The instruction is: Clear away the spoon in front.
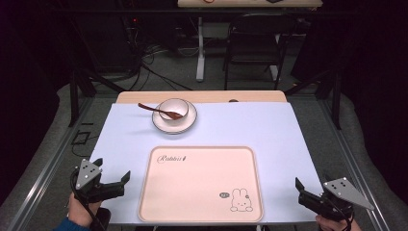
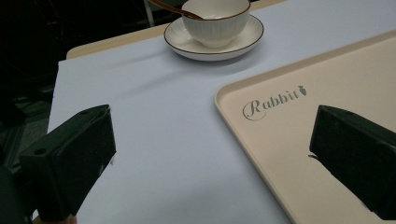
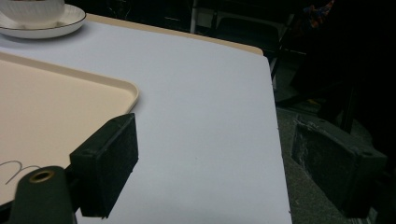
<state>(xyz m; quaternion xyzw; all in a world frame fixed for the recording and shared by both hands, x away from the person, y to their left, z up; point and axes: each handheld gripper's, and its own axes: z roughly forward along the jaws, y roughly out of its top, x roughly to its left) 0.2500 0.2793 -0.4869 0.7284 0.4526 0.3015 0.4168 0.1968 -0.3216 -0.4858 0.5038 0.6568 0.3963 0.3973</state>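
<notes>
High view: we hold each hand-held gripper, left (image 1: 126, 178) and right (image 1: 299, 186), open beside the empty tray (image 1: 201, 184), ready to load the bowl (image 1: 173, 109) beyond it

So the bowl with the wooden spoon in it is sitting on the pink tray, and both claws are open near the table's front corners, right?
Not quite. The bowl with the wooden spoon sits on a saucer beyond the pink tray, on the table cover, as the high view shows. The tray holds nothing. The rest stands: the left claw and right claw are open near the front corners.
</notes>
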